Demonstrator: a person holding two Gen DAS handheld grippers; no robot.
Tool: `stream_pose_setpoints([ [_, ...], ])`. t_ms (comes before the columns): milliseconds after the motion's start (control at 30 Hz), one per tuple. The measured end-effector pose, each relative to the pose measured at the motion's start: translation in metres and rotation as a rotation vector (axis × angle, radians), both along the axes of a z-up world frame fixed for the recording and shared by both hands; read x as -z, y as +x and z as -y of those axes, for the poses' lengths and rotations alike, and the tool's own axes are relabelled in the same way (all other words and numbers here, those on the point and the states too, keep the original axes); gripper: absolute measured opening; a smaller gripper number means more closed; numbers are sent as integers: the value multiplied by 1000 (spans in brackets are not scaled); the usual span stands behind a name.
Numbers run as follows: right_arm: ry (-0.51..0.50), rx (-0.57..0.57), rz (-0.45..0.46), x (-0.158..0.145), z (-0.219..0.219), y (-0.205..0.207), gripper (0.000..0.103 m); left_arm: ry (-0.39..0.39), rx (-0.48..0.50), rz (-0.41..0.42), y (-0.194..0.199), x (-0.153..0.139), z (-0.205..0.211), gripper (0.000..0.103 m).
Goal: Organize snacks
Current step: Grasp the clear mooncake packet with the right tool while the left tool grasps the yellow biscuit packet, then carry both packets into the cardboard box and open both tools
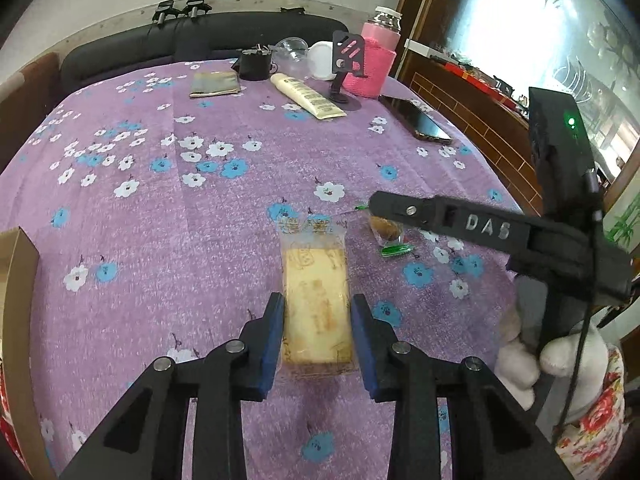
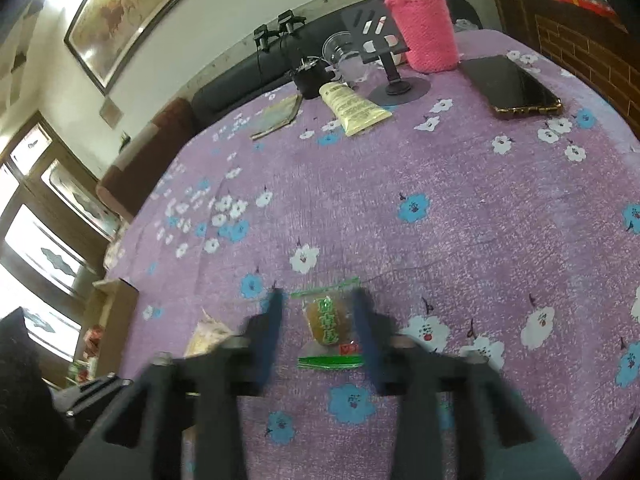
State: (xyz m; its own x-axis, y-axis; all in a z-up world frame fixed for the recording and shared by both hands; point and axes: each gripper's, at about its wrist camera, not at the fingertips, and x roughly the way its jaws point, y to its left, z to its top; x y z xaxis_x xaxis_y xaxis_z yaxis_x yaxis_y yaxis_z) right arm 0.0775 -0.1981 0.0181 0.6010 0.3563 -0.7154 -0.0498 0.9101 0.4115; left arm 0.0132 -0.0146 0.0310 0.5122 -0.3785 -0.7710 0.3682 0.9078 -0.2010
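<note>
Snacks to be sorted: a wrapped cake slice (image 1: 317, 312) and a small wrapped sweet (image 2: 326, 326), both lying on the counter (image 1: 168, 216) under a purple flowered cloth. The cake slice sits lengthwise between the blue pads of the left claw (image 1: 318, 334), whose jaws are drawn in until both pads lie against the long sides of the wrapper, so the slice appears gripped at its near half. Judged from its pale, spongy look and loose clear film, it is light and soft; it should crush under a hard squeeze, and the film may slide, so a gentle hold across the firm middle of the block is preferable to one on the crimped ends. The sweet, in clear film with green sealed ends, lies between the fingers of the right claw (image 2: 320, 326), which stand partly open with a gap on each side and are blurred; nothing is held there. It is probably very light and fairly firm, but small and slick, so the pads should meet on the brown body, not the flat green tabs. A cardboard box (image 1: 18, 280) shows at the left edge of the left wrist view, well apart from both snacks; a phone (image 1: 416, 120) and a cream tube (image 1: 306, 96) lie at the far side.
</note>
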Motion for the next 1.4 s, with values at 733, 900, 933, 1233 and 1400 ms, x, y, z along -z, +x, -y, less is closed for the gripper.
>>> stream_pose_setpoints([
  [733, -39, -13, 98, -13, -10, -17, 5, -128, -177, 88, -71, -47, -106, 35],
  [900, -215, -7, 94, -7, -37, -18, 60, -160, -223, 105, -90, -50, -137, 35],
  [933, -246, -11, 66, -3, -41, -14, 56, -163, -227, 108, -92, -50, -139, 35],
  [1233, -228, 12, 31, -5, -35, -29, 22, -201, -245, 133, -108, -53, -158, 35],
  [1400, -194, -13, 32, -15, -37, -46, 0, -221, -237, 138, -114, -52, -160, 35],
])
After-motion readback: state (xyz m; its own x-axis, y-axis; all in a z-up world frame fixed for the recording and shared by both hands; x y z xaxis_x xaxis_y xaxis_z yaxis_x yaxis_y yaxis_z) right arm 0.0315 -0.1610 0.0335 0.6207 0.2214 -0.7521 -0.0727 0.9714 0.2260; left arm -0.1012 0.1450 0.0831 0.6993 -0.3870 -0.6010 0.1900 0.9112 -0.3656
